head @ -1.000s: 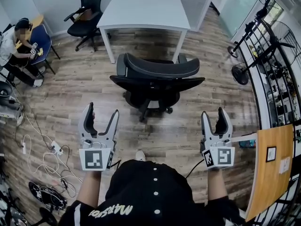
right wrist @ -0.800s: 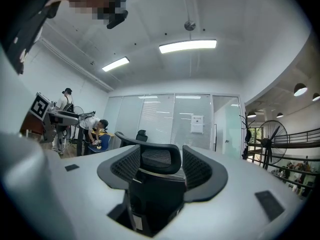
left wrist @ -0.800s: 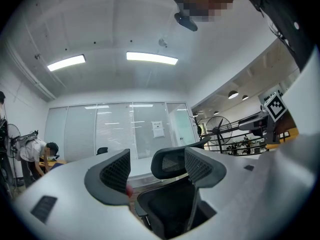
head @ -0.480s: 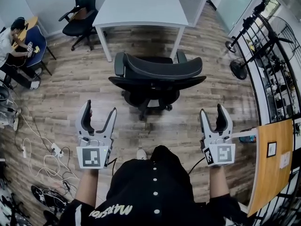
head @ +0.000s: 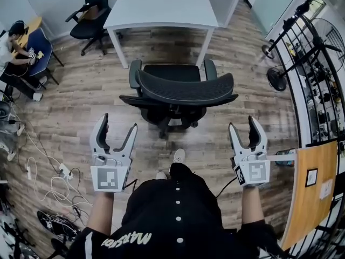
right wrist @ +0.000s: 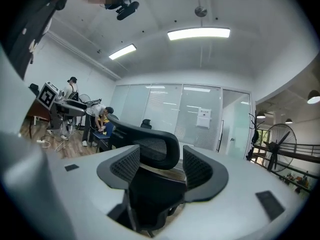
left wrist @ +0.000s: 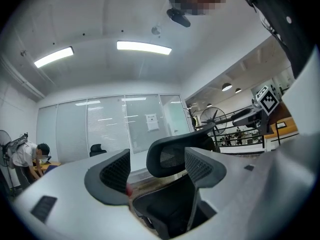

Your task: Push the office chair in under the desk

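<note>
Bright, even light from ceiling strip lamps (left wrist: 144, 47); soft shadows, strong fisheye bending at edges, near jaws blurred.

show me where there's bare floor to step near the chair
Bare floor runs from the chair to the left gripper and right gripper, and left of the chair. The desk top is bare too. Crowded: cables at far left, fan and rack at right.

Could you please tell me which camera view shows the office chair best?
The head view: the whole office chair shows from above, standing short of the desk. Both gripper views show mainly its back, framed between open jaws.
</note>
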The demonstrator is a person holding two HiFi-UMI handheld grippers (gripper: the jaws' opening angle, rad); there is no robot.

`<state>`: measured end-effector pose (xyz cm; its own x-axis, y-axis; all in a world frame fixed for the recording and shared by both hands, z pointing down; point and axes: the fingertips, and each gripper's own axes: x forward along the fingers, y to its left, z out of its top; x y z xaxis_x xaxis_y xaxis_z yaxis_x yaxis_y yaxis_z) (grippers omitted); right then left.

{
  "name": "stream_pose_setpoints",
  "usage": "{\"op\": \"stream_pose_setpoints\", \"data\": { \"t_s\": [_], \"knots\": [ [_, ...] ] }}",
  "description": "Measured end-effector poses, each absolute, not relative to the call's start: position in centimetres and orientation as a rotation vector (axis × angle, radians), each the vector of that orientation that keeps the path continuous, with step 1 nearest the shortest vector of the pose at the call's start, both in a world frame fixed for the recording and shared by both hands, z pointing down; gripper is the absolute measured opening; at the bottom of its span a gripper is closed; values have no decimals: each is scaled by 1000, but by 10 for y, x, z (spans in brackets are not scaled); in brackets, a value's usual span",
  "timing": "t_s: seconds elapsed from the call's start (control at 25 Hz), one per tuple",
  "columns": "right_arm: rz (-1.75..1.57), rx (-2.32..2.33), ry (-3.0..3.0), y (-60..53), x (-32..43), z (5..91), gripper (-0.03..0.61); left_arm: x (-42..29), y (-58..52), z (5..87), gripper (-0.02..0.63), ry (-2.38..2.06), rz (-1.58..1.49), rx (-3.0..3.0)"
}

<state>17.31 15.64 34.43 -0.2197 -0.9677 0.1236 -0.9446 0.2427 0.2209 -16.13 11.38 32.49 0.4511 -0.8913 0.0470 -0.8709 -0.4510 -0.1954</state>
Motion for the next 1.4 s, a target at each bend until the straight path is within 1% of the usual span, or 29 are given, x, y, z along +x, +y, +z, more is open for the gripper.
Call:
{"op": "stream_pose_setpoints", "data": {
  "t_s": [0.16,0.4,0.92,1.16,1.4],
  "knots": [
    [-124,1743,-2278,135,177,352,267,-150,97,332,354,1522,-262,-2574],
    [-91,1677,-2248,110,182,374,270,-135,76,354,354,1413,-412,-2577],
    [-128,1345,-2150,69,169,429,282,-117,43,420,354,1101,-834,-2523],
    [-200,1154,-2091,61,160,466,282,-108,34,448,354,999,-917,-2531],
    [-250,1086,-2082,54,147,480,282,-97,30,464,354,950,-963,-2512]
  ]
}}
